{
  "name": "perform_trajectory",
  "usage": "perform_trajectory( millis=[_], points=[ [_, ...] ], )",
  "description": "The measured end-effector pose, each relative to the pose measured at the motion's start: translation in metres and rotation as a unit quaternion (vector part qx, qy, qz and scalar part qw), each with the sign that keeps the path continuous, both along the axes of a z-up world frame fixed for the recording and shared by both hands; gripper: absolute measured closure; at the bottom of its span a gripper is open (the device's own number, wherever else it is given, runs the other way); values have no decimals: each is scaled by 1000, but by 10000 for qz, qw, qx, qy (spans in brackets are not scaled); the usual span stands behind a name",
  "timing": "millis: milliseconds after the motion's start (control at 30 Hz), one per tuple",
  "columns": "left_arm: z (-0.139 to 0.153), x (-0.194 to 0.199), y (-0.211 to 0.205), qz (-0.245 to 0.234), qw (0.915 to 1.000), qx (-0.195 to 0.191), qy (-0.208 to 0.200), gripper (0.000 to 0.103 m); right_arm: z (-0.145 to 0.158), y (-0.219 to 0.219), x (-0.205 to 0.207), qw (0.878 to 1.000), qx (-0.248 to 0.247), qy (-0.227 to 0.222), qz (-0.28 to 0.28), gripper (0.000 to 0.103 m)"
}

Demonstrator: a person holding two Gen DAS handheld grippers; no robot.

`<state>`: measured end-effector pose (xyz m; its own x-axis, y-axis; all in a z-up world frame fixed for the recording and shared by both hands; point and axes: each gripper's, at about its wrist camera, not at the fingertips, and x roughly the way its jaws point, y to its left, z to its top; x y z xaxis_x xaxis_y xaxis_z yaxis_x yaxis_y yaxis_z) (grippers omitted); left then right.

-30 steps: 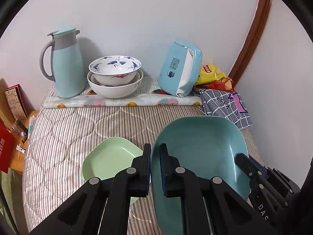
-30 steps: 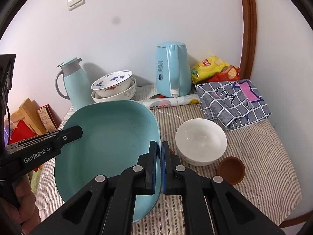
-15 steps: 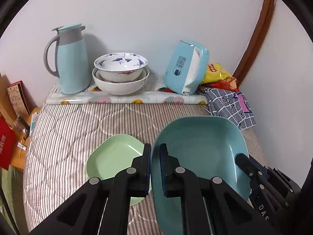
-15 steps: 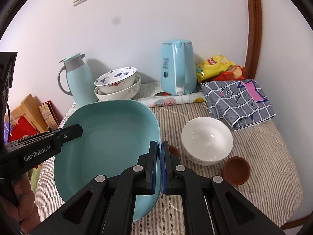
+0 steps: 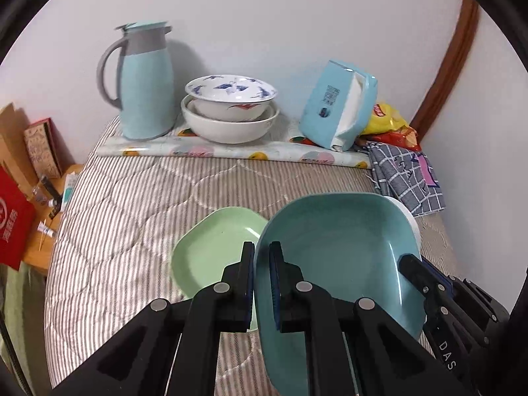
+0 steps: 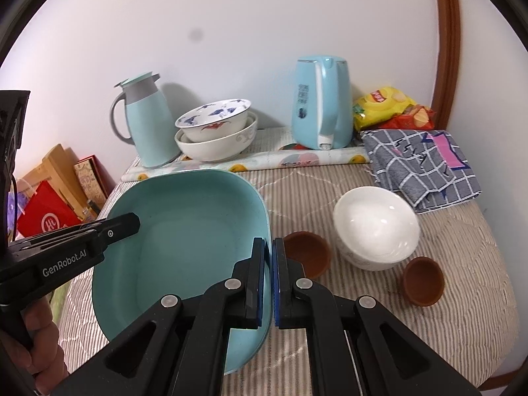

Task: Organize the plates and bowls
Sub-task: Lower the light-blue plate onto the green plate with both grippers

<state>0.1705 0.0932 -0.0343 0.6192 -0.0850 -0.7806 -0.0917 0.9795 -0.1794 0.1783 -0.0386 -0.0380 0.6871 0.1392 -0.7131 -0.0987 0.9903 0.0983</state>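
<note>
A large teal plate [image 5: 333,257] is held above the table by both grippers. My left gripper [image 5: 261,254] is shut on its left rim. My right gripper [image 6: 268,250] is shut on its right rim; the plate [image 6: 184,237] fills the left of the right wrist view. A light green plate [image 5: 214,250] lies on the striped cloth below and left of the teal one. A white bowl [image 6: 376,227] and two brown cups [image 6: 307,254] [image 6: 424,280] stand to the right. Two stacked bowls [image 5: 231,112] stand at the back.
A teal thermos jug [image 5: 145,79], a blue kettle [image 6: 321,102], snack bags [image 6: 389,105] and a checked cloth [image 6: 419,165] line the back and right. A rolled mat [image 5: 231,151] lies before them. Boxes and a red bag [image 5: 13,224] sit off the left edge.
Both grippers have carried the teal plate to the left and up a little. A second brown cup has come into view beside it, and the plate overlaps the green plate.
</note>
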Motion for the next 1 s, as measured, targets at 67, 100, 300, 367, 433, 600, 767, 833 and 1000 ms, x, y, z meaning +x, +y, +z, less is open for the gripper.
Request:
perform_trajectory(
  millis=[67, 100, 300, 367, 433, 600, 767, 833, 1000],
  points=[
    [-2, -4, 8, 72, 10000, 5, 13, 94, -2, 8, 0, 9999, -5, 24, 105, 99],
    [-4, -6, 11, 106, 9999, -9, 23, 94, -3, 12, 0, 9999, -9, 29, 147, 99],
    [-11, -19, 31, 347, 9993, 41, 88, 94, -12, 33, -2, 9992, 54, 110, 387, 99],
    [-15, -24, 38, 432, 9990, 31, 124, 94, -15, 40, -3, 9988, 46, 139, 465, 99],
    [-19, -28, 46, 515, 9985, 11, 172, 94, -18, 47, -5, 9984, 24, 172, 539, 99],
    [-31, -35, 63, 722, 9969, -44, 303, 94, -28, 64, -5, 9965, -24, 326, 768, 99],
    [-40, -39, 74, 882, 9952, -22, 413, 94, -39, 76, -1, 9945, -42, 469, 935, 99],
    [-43, -39, 77, 920, 9947, -31, 450, 94, -43, 79, 1, 9938, -29, 516, 983, 99],
    [-56, -35, 81, 999, 9933, -73, 584, 94, -53, 85, 6, 9923, -84, 620, 1070, 99]
  ],
)
